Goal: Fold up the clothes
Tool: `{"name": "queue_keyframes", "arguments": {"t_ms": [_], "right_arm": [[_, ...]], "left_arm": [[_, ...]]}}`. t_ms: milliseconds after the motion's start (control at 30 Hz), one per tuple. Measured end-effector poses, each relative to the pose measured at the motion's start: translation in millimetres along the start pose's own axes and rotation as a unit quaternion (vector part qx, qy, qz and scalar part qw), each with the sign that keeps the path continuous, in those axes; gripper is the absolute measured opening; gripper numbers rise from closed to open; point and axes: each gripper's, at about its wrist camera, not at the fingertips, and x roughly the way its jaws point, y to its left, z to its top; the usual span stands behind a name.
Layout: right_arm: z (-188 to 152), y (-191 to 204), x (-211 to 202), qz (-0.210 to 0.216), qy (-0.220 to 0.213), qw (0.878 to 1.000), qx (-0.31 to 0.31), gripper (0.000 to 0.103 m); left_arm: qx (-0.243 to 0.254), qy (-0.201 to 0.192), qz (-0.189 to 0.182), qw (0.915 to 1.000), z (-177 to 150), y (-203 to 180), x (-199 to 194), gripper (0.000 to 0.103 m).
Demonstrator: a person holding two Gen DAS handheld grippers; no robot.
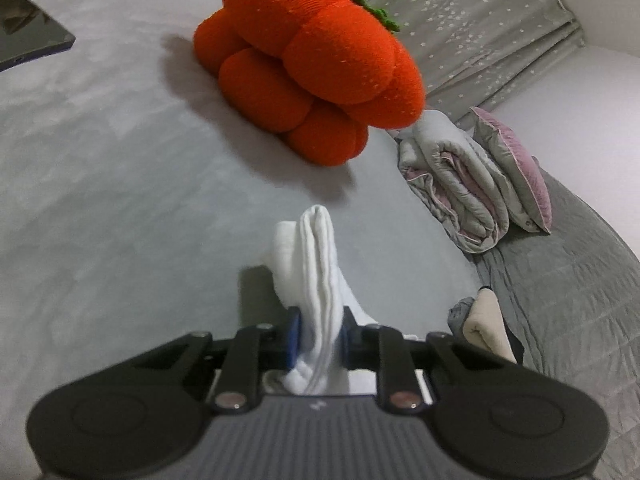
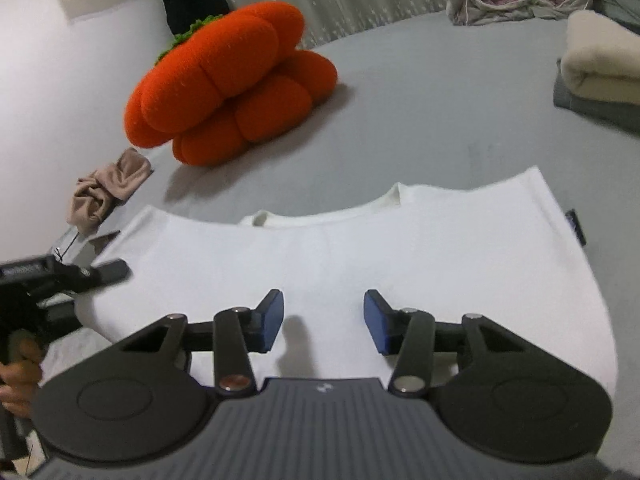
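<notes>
White shirt (image 2: pixel 352 256): laid flat on the grey bed (image 2: pixel 440 120), seen whole only in the right wrist view; a bunched fold (image 1: pixel 320 280) is shown pinched between the closed left gripper (image 1: pixel 320 340). Right gripper (image 2: pixel 324 320): spread wide above the shirt, nothing held. Orange pumpkin cushion (image 2: pixel 228 80) beyond; bare sheet lies between.

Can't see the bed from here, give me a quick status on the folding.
Left gripper shut on white shirt. Right gripper open above it. Shirt spread flat. Orange pumpkin cushion beyond collar, clear.
</notes>
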Motion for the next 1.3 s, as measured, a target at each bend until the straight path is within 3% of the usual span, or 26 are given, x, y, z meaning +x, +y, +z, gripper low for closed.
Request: {"name": "queue_keyframes", "arguments": {"t_ms": [367,833,1133,1300], "right_arm": [[-1,8,2,-0.014,0.007,1.000,-0.026,0.051],[8,-30,-29,0.042,-0.005,0.993,0.107,0.054],[11,-65,-51,0.060,-0.024,0.979,0.193,0.055],[8,-83,-55,0.085,-0.032,0.962,0.256,0.055]], "left_arm": [[-0.017,-0.022,-0.039,0.9989,0,-25,-12,0.019],[-0.026,-0.020,-0.137,0.9900,-23,-76,10,0.018],[-0.051,0.006,-0.177,0.9828,-44,-93,45,0.018],[-0.046,0.046,-0.185,0.9806,-58,-104,71,0.018]]}}
